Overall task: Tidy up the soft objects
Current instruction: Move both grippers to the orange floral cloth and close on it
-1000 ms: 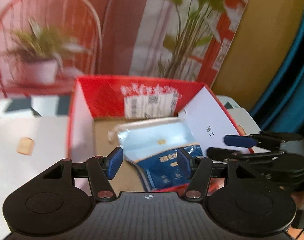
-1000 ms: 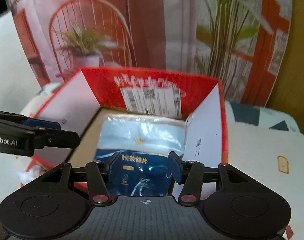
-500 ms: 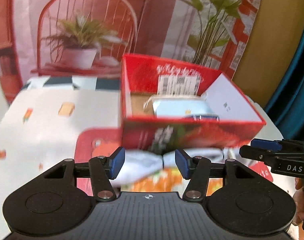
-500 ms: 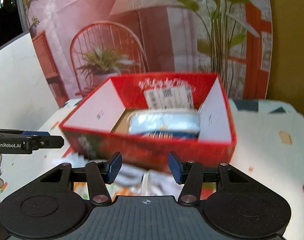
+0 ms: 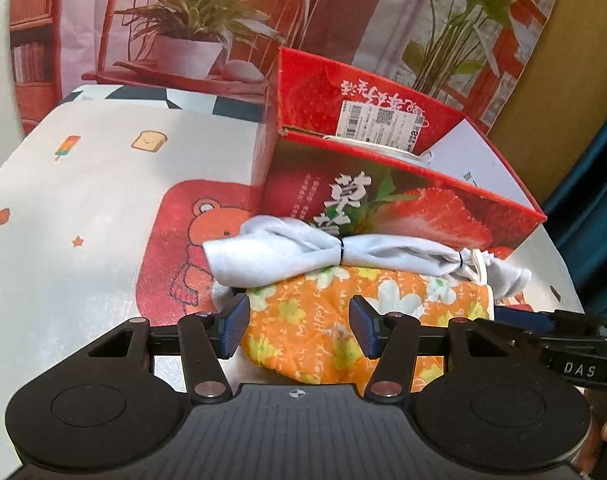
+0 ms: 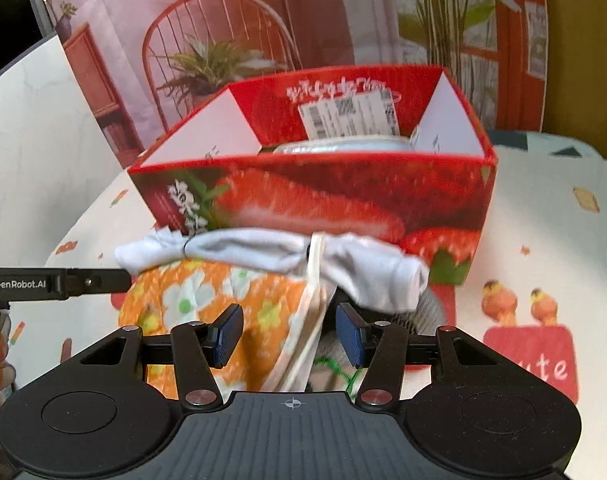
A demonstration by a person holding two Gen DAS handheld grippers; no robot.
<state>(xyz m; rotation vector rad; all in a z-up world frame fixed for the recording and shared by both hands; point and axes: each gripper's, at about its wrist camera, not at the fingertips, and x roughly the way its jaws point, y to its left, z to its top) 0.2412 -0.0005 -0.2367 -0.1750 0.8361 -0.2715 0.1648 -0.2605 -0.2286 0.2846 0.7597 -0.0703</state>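
An orange floral cloth [image 5: 319, 320] lies on the table in front of a red strawberry box [image 5: 403, 204]. A white bundled cloth [image 5: 287, 254] tied with black bands lies across it. My left gripper [image 5: 299, 330] is open and empty, fingers either side of the orange cloth's near edge. My right gripper [image 6: 289, 338] is open and empty over the same orange cloth [image 6: 239, 304], below the white bundle [image 6: 271, 252]. The box [image 6: 323, 196] holds a pale blue packet [image 6: 343, 146]. The right gripper shows at the left view's right edge [image 5: 543, 328].
A red bear mat [image 5: 191, 248] lies under the pile on the patterned tablecloth [image 5: 83, 200]. A grey and green item [image 6: 335, 372] peeks out under the cloths. A printed backdrop [image 5: 203, 20] stands behind the box. A red patch with lettering [image 6: 531, 360] is at the right.
Both grippers pulled back from above the box's inside and dropped low in front of it. The cloth pile came into view between the fingers. Both stayed open.
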